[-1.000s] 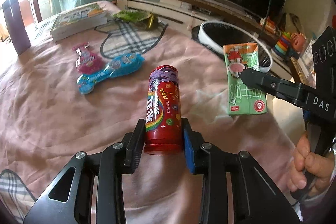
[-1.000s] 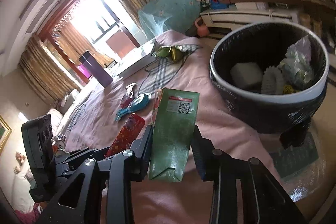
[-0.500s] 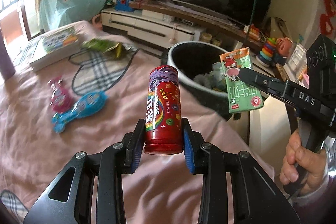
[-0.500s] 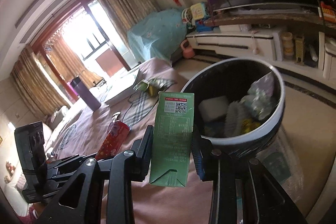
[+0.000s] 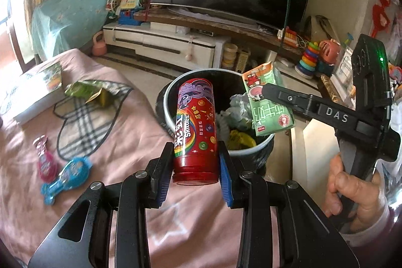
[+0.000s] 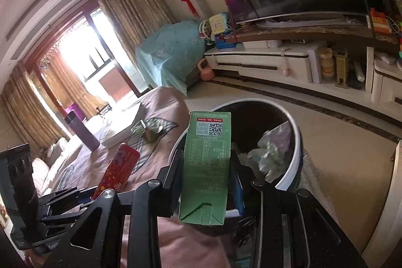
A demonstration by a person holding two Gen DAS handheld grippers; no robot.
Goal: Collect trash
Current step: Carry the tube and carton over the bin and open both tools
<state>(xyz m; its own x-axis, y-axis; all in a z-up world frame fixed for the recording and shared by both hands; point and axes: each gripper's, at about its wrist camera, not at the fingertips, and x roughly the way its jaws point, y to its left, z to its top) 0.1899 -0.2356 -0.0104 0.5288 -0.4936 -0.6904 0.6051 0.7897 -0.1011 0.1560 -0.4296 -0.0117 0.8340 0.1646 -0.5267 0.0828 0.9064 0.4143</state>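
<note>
Left tongs (image 5: 194, 167) pinch a red Skittles tube (image 5: 195, 127) at its base, blue pads against both sides; the tube stands nearly upright, its label showing a rainbow band, the word "Skittles" and Chinese characters, its upper part in front of the trash bin (image 5: 165, 102). Right tongs (image 6: 208, 182) pinch a green drink carton (image 6: 207, 165) by its sides; the face toward the right wrist camera carries a QR code, a red strip and a table of small print not legible. In the left wrist view the carton's front shows a cartoon figure and large white Chinese characters, and it hangs over the open bin, which already contains crumpled wrappers. The right tongs' arm reads "DAS" (image 5: 336, 114); a hand (image 5: 351, 195) grips its handle. The bin stands on the floor just beside the edge of the pink-covered tabletop (image 5: 125, 147). On the tabletop lie a blue wrapper (image 5: 66, 176), a pink wrapper (image 5: 45, 162), a green foil packet (image 5: 85, 92) and a book (image 5: 35, 94) toward the far corner.
</note>
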